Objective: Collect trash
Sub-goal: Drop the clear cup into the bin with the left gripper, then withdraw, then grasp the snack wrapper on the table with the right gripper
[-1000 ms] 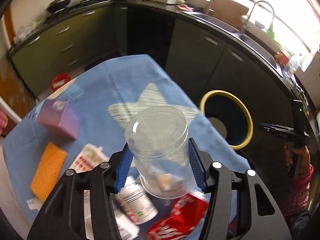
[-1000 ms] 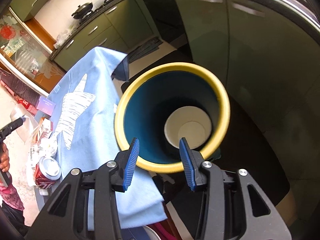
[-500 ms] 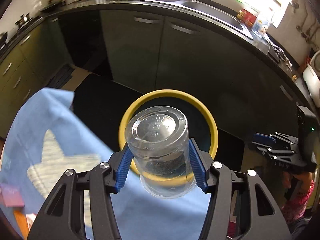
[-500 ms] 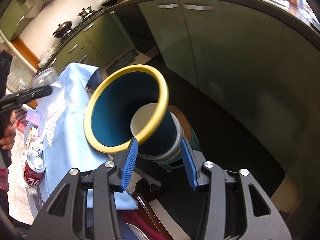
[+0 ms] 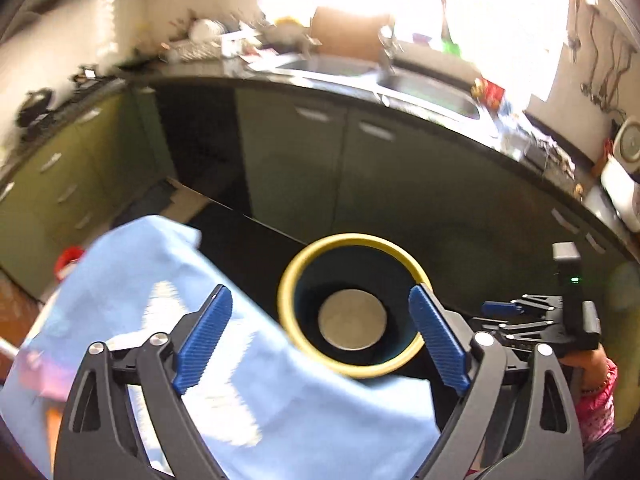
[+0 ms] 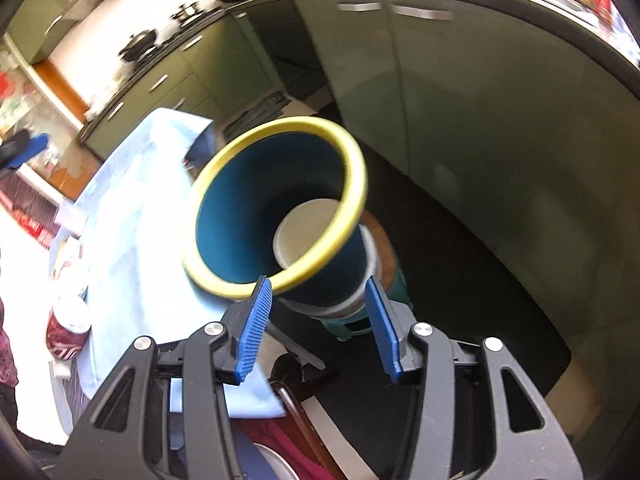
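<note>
A dark blue trash bin with a yellow rim [image 5: 288, 280] stands beside the table's blue cloth [image 5: 168, 280]; it also shows in the right wrist view [image 6: 352, 160]. My left gripper [image 5: 320, 336] is wide open and empty, just above and in front of the bin's mouth. The clear plastic cup is not in view; the bin's pale bottom [image 5: 352, 320] looks bare. My right gripper [image 6: 316, 324] is open and empty, close to the bin's near side, and shows in the left wrist view [image 5: 532, 320]. A red soda can [image 6: 66, 328] lies on the table's left edge.
Dark green kitchen cabinets [image 5: 304, 168] and a counter with a sink [image 5: 432, 92] curve behind the bin. A teal stool [image 6: 360, 320] sits under the bin. The dark floor [image 6: 480, 272] lies to the right. A star pattern marks the cloth [image 5: 168, 300].
My left gripper opened and let go of the clear cup over the bin; the cup is gone from view. The left view tilted up. My right gripper stayed near the bin, open.
</note>
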The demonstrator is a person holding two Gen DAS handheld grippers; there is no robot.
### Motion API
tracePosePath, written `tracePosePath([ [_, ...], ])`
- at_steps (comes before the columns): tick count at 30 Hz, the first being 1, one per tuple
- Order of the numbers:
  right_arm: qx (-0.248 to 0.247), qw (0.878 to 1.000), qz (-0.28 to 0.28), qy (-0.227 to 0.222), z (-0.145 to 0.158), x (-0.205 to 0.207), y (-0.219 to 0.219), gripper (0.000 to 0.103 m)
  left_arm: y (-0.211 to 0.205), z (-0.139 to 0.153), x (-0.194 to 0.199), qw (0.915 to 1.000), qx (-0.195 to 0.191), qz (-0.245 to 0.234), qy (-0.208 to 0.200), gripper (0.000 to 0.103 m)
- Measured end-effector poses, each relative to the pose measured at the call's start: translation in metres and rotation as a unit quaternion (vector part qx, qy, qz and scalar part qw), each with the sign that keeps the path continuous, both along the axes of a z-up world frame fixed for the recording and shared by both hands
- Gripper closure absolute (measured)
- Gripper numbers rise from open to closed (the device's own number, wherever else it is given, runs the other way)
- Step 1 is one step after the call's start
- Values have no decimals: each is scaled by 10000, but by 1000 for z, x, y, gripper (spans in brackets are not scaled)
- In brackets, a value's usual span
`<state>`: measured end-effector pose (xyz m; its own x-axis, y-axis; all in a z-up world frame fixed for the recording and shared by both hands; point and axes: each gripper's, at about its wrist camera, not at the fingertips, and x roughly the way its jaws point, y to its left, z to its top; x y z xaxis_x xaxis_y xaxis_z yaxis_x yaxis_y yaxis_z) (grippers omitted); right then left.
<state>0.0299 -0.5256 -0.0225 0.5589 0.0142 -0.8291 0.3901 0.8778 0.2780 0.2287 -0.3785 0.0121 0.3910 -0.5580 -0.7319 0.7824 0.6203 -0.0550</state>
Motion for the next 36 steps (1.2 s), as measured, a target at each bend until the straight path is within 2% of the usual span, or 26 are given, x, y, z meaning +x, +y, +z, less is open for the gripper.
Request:
tracePosePath([
  [4, -66, 9987, 501, 4, 6, 18, 29, 56, 79, 24, -21, 9976, -372, 567, -122, 10],
  [8, -187, 9944, 1038, -19, 15, 35, 64, 55, 160, 29, -40, 9914, -520, 1147, -341, 7],
  [14, -385, 9812, 1889, -99, 33, 64, 123, 54, 269, 12, -75, 9723, -463, 2175, -723, 7],
  [17, -390, 9721, 2308, -146, 40, 81, 158, 54, 316, -5, -92, 9596, -503, 2691, -644, 6],
  [22, -324, 9516, 3054, -133, 51, 121, 219, 54, 367, -38, -113, 9438, -465, 3225, -548, 6],
  [28, -299, 9231, 3816, 368, 46, 173, 287, 54, 392, -67, -129, 9321, -505, 3561, -438, 6],
  [32, -337, 9072, 4119, 787, 35, 193, 315, 54, 397, -73, -136, 9309, -601, 3579, -405, 5],
  [36, -481, 8960, 4267, 1134, 22, 205, 331, 54, 394, -75, -141, 9349, -626, 3468, -427, 5],
])
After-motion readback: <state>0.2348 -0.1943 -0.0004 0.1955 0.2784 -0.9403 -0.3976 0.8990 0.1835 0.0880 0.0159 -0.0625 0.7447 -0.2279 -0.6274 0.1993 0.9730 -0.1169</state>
